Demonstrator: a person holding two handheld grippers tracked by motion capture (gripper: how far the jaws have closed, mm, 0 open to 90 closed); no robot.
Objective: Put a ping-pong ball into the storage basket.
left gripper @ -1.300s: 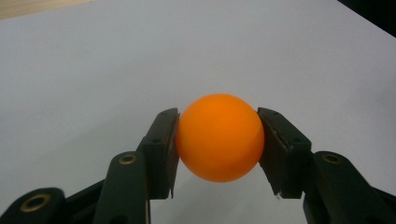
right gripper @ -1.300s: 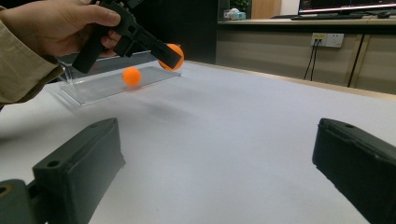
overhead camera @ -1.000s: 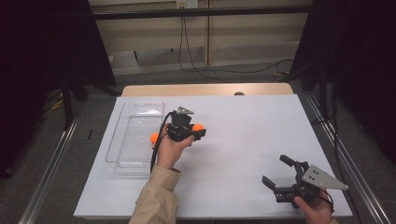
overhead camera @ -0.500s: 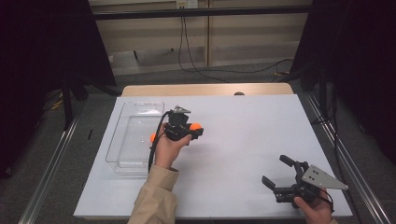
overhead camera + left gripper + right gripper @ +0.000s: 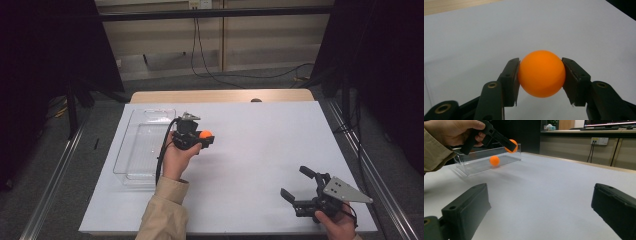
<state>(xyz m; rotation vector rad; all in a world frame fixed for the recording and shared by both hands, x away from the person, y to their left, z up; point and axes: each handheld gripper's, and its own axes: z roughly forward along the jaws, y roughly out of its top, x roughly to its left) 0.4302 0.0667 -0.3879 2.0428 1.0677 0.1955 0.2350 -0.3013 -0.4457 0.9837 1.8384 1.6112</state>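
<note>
Clamping orange ball (image 5: 541, 73) between both pads, left claw (image 5: 541, 75) narrow; right claw (image 5: 300, 186) wide apart, empty.

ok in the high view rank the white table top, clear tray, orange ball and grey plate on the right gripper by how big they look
1. white table top
2. clear tray
3. grey plate on the right gripper
4. orange ball, smallest, clamped in the left gripper

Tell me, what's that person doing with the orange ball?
A person's left gripper pinches a small round orange ball between its black jaws, holding it above the white table, just right of a clear plastic tray. A second orange ball seems to lie in that tray. The right gripper waits open near the table's front edge.
</note>
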